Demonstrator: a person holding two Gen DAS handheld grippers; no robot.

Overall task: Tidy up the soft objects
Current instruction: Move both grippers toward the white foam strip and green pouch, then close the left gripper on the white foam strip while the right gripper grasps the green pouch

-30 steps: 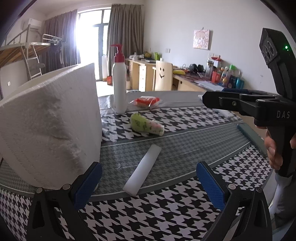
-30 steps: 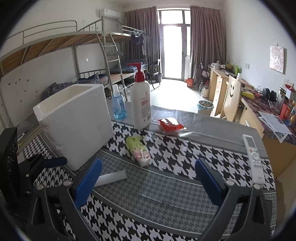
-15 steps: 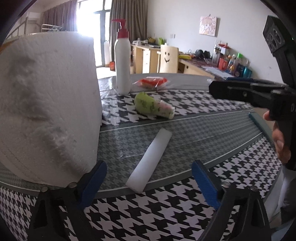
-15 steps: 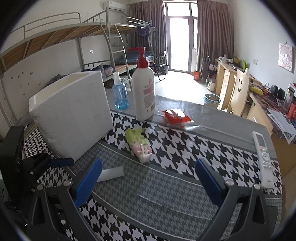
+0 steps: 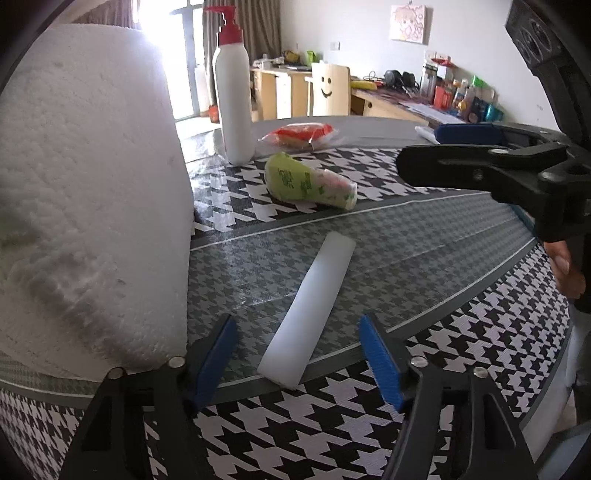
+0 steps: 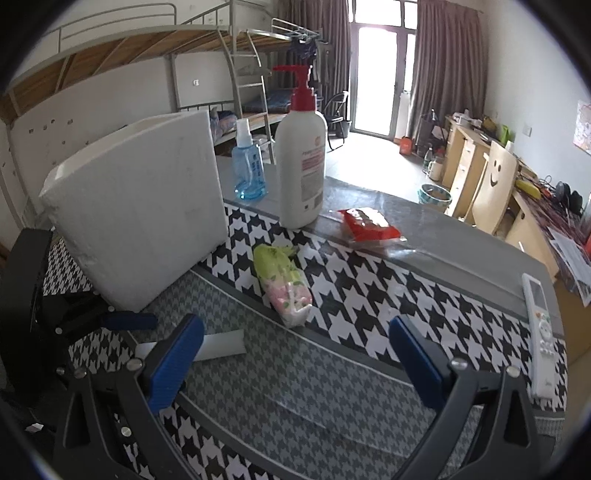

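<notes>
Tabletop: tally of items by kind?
Bottles: 2, pump bottle, blue spray bottle
Soft packs: 2, green tissue pack, red packet
Foam: 2, foam box, white foam strip
Remotes: 1, remote
Total: 7

A metal bunk bed [image 6: 122,44] with a wooden slatted underside fills the room from nine to twelve o'clock, its ladder [image 6: 251,70] near the middle. At twelve o'clock, glass balcony doors [image 6: 376,77] glow with strong daylight between brown curtains [image 6: 447,62]. The tiled floor [image 6: 369,158] shines under them. Wooden desks [image 6: 465,155] line the white wall [image 6: 532,66] from one to three o'clock, with a smiley-face chair [image 6: 493,184] pushed against them. A small picture [image 5: 408,22] hangs on that wall.
</notes>
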